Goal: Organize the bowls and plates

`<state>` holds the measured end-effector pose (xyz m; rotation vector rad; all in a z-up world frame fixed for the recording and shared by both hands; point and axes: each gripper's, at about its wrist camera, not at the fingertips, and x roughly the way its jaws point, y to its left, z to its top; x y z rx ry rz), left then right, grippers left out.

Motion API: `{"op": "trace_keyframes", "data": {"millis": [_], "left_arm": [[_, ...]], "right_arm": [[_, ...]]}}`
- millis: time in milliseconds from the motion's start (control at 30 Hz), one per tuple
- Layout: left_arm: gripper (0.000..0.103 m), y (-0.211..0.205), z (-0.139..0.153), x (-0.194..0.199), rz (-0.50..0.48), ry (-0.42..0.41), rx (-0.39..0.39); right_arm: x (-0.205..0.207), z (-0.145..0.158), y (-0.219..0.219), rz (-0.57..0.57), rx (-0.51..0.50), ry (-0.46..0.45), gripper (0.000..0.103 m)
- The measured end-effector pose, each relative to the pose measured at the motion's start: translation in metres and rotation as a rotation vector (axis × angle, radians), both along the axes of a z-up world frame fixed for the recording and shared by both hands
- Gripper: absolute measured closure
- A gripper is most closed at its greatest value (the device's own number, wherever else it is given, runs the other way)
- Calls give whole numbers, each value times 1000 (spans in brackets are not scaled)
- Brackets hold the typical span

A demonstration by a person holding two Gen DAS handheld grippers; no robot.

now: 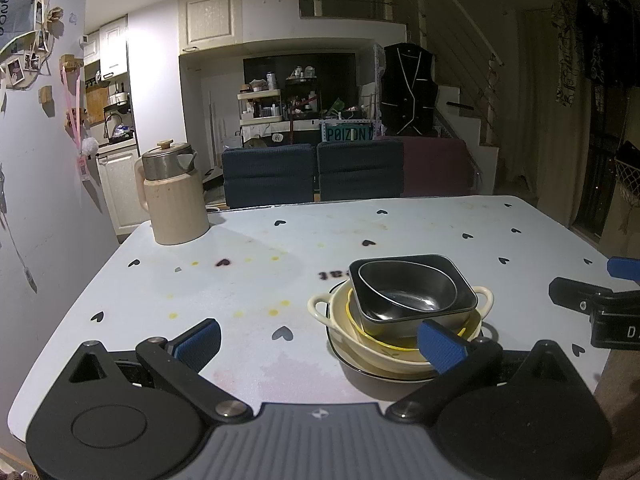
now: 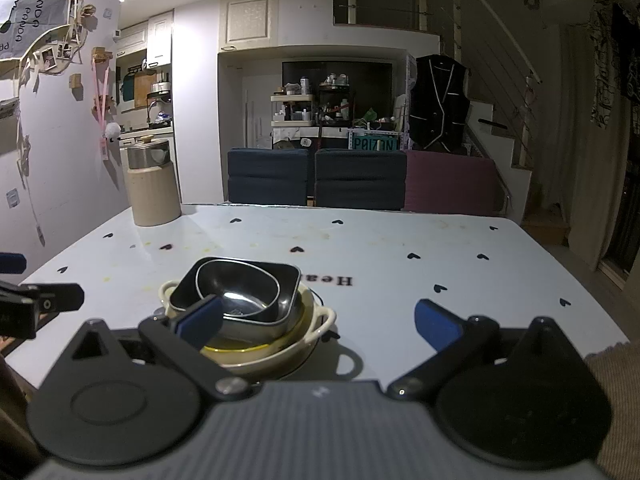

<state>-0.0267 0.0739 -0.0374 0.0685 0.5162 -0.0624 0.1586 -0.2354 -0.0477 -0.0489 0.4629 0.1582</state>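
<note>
- Left gripper (image 1: 320,340), jaws wide; stacked bowls (image 1: 404,312) near the table (image 1: 240,280) front edge.
- Right gripper (image 2: 318,322), jaws wide, empty.
- Right view alone shows tabletop lettering "Hea" (image 2: 338,280); both show a "POIZON" sign (image 1: 347,134).

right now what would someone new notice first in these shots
The stack of bowls near the table's front edge: dark metal bowls nested in cream and yellow ones. Both claws, left claw and right claw, sit open on either side of it. A cream jug stands at the far left corner.
</note>
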Motion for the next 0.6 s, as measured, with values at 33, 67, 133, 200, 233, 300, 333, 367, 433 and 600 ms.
{"op": "trace_keyframes", "data": {"millis": [33, 67, 133, 200, 233, 300, 333, 367, 433, 600], "left_arm": [[0, 0, 0, 0, 0, 0, 0], [0, 0, 0, 0, 0, 0, 0], [0, 0, 0, 0, 0, 0, -1], [0, 0, 0, 0, 0, 1, 0], [0, 0, 0, 0, 0, 0, 0], [0, 0, 0, 0, 0, 0, 0], [0, 0, 0, 0, -1, 0, 0], [0, 0, 0, 0, -1, 0, 0], [0, 0, 0, -1, 0, 0, -1], [0, 0, 0, -1, -1, 1, 0]], "right_arm": [[0, 0, 0, 0, 0, 0, 0], [0, 0, 0, 0, 1, 0, 0], [0, 0, 0, 0, 0, 0, 0], [0, 0, 0, 0, 0, 0, 0], [0, 0, 0, 0, 0, 0, 0], [0, 0, 0, 0, 0, 0, 0], [0, 0, 0, -1, 0, 0, 0], [0, 0, 0, 0, 0, 1, 0], [-1, 0, 1, -2, -1, 1, 0], [-1, 0, 2, -5, -1, 1, 0]]}}
